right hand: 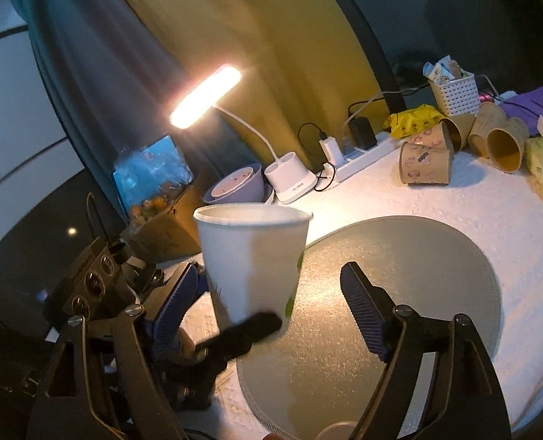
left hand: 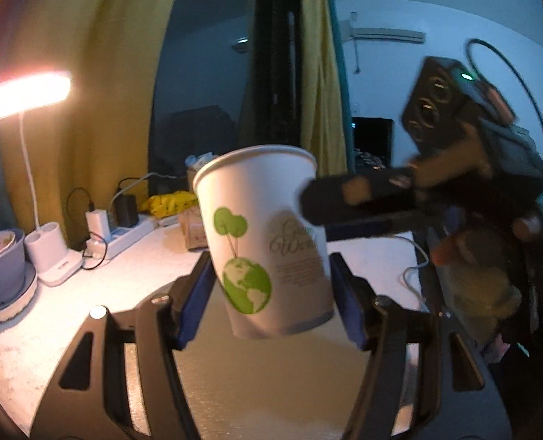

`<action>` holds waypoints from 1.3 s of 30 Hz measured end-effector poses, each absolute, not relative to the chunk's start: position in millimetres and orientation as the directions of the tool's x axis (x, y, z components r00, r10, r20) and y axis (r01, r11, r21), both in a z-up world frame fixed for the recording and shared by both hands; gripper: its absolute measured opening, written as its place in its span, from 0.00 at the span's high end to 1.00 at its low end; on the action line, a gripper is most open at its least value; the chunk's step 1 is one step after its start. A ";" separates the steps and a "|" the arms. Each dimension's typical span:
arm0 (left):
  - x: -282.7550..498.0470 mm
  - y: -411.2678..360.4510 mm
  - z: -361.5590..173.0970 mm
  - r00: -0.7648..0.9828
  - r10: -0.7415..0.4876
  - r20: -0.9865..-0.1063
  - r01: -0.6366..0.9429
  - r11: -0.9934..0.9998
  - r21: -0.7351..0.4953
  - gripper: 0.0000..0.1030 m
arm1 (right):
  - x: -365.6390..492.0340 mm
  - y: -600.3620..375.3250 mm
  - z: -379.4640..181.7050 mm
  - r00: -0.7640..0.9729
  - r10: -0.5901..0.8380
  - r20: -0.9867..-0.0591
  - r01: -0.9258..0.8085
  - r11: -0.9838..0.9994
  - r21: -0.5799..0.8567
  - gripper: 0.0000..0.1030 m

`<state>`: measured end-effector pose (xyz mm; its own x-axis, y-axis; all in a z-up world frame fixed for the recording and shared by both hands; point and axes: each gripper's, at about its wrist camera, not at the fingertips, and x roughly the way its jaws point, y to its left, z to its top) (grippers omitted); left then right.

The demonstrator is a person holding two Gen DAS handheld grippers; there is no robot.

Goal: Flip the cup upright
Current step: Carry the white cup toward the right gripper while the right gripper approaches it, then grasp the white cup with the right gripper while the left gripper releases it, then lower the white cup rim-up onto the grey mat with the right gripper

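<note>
White paper cup [left hand: 267, 245] hung mouth-up above the round grey mat [right hand: 418, 256], seemingly ready to be set down upright. Left gripper [left hand: 271, 293] had its jaws closed on the cup's lower sides. Right gripper [right hand: 271, 297] sat just beside it, jaws spread wide, holding nothing.

The round mat [right hand: 399, 264] lies bare under the cup [right hand: 251, 256]; brown cups [right hand: 425, 161] and lamp base [right hand: 289, 179] crowd the table's far edge.

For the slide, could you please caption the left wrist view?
Left gripper holds a white paper cup mouth-up above the round mat, right gripper alongside.
</note>
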<state>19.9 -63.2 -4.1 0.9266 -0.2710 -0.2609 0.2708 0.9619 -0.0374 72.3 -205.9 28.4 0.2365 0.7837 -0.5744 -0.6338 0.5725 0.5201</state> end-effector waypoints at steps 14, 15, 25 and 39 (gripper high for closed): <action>12.5 -82.8 -6.2 0.911 -0.307 -0.275 0.327 0.944 0.030 0.37 | 89.7 -199.1 22.6 0.130 0.808 -0.575 -0.632 0.514 0.579 0.31; 12.6 -83.5 -6.5 0.909 -0.309 -0.281 0.328 0.944 0.024 0.36 | 89.9 -198.6 22.3 0.132 0.805 -0.578 -0.633 0.517 0.576 0.31; 22.1 -71.4 -9.7 0.890 -0.316 -0.329 0.306 0.948 -0.083 0.21 | 109.3 -202.4 34.9 0.322 0.731 -0.602 -0.640 0.636 0.431 0.31; 35.9 2.6 -16.2 0.907 -0.142 -0.397 -0.008 0.936 -0.351 0.21 | 121.0 -177.5 -6.0 0.579 0.489 -0.653 -0.613 0.789 0.047 0.31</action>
<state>35.9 2.6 -16.2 0.9067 -0.1416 -0.3972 -0.0076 0.9363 -0.3511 121.0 -177.5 -6.0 0.5785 0.4885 -0.6532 -0.6126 0.7890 0.0475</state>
